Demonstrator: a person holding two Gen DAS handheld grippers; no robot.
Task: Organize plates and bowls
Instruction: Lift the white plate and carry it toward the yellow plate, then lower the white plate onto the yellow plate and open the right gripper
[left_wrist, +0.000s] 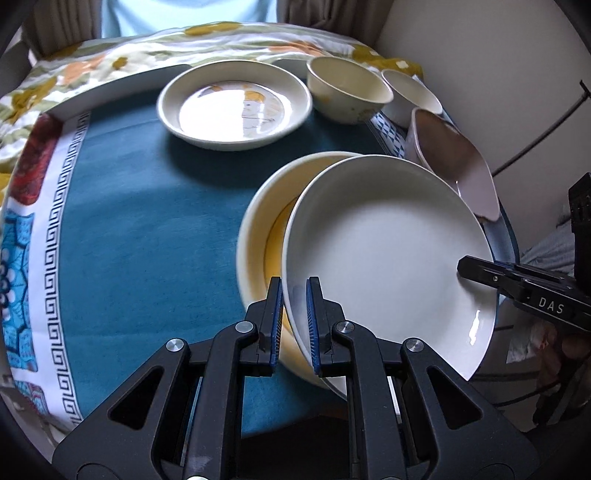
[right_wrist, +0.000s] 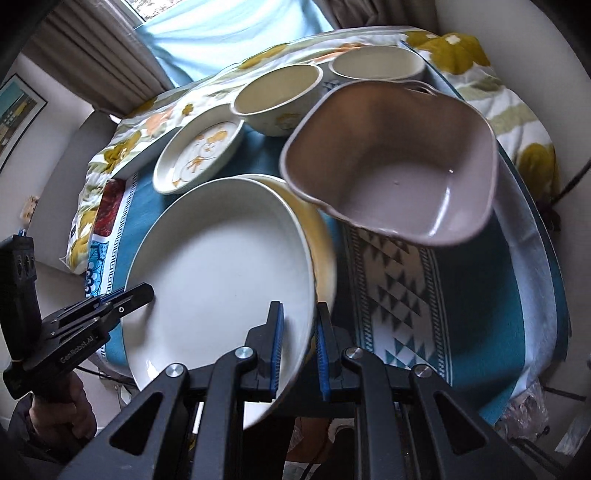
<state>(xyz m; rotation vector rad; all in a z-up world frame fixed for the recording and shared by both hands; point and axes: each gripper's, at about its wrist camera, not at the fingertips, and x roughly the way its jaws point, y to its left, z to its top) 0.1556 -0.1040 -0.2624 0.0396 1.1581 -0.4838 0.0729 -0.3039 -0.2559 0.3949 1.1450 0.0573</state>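
Your left gripper (left_wrist: 294, 317) and right gripper (right_wrist: 298, 350) both have fingers clamped on the white plate's (left_wrist: 388, 254) rim, opposite edges. It's tilted, over the yellow plate (left_wrist: 258, 236) (contact unclear). Pink bowl (right_wrist: 399, 162) just behind the white plate; patterned plate (left_wrist: 234, 105) and two cream bowls (left_wrist: 347, 88) farther behind, on the blue cloth (left_wrist: 147, 229).

A home room: curtains (right_wrist: 92, 55) at the window, a floral bedspread (left_wrist: 92, 70) (bed behind the table), a framed picture (right_wrist: 18, 110).

right tongs (left_wrist: 532, 288): "DAS" | left tongs (right_wrist: 92, 314): "GenRobot.AI"
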